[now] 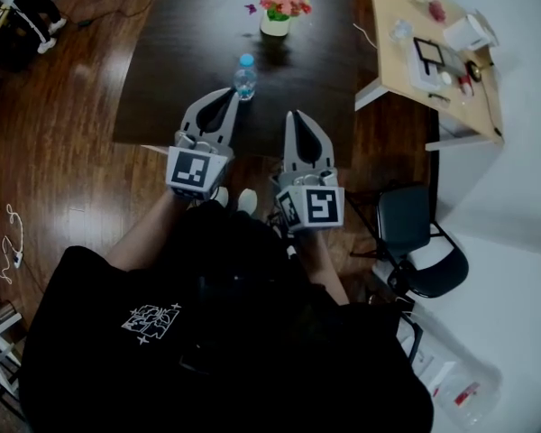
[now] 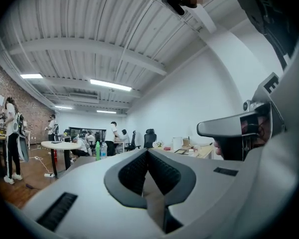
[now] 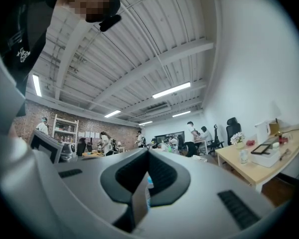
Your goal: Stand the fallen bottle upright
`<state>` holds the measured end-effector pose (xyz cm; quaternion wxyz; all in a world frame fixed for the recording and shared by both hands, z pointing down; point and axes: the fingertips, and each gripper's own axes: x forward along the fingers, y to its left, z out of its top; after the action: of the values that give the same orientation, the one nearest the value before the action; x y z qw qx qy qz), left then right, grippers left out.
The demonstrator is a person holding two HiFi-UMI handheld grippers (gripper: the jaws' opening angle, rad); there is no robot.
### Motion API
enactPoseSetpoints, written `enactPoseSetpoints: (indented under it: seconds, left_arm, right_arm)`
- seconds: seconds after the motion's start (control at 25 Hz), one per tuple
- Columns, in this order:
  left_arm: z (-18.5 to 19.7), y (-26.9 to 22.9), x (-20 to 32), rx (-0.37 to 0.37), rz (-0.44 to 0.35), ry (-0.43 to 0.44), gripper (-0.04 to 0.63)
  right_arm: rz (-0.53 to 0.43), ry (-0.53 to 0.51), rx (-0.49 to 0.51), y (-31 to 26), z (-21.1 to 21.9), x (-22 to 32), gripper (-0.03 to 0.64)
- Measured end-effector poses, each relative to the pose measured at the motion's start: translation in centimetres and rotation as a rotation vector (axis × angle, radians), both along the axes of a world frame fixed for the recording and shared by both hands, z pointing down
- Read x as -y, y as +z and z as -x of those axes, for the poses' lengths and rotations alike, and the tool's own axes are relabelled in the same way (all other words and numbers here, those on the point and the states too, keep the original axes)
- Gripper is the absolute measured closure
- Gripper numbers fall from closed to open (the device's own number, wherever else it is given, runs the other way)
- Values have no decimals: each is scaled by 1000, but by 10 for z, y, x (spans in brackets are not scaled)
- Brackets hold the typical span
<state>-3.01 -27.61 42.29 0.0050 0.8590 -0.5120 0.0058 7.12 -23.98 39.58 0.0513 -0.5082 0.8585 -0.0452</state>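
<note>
the bottle (image 1: 245, 78) with its blue cap stands upright near the front edge of the dark table (image 1: 189, 43), with a pot of pink flowers (image 1: 278, 12) further back. the left gripper (image 1: 232, 91) has its jaws pressed together on nothing, the tips just short of the bottle. the right gripper (image 1: 298, 114) sits beside it over the table's edge, jaws likewise meeting at the tips and empty.
</note>
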Motion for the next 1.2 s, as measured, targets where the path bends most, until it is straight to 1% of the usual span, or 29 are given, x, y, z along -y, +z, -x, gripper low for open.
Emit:
enactPoseSetpoints:
  seconds: [0.24,0.44,0.56,0.76,0.88,1.04,1.2]
  left_arm:
    - [10,-12,-35,-25,-32,16,600]
    - [33,-23,-76,-32,-57,27,600]
    - [57,-25,-116,-25,-77,33,600]
    - [98,-23,-191,-37,-73,57,600]
    - [116,-23,-236,-38,-71,74,600]
    - [123,-26,-282,-40,-66,104,600]
    - [121,-35,-309,-69,-71,128,601]
  right_arm:
    - [-34,26,9,-14,9,-32,592]
    - [-54,68,0,-21,24,-74,592]
    - [-64,87,-8,-21,43,-113,592]
    - [-68,131,-15,-19,75,-187,592]
    - [-68,137,-17,-21,95,-234,592]
    - [-67,150,-17,-25,107,-282,592]
    - [-79,162,-23,-31,105,-306,592]
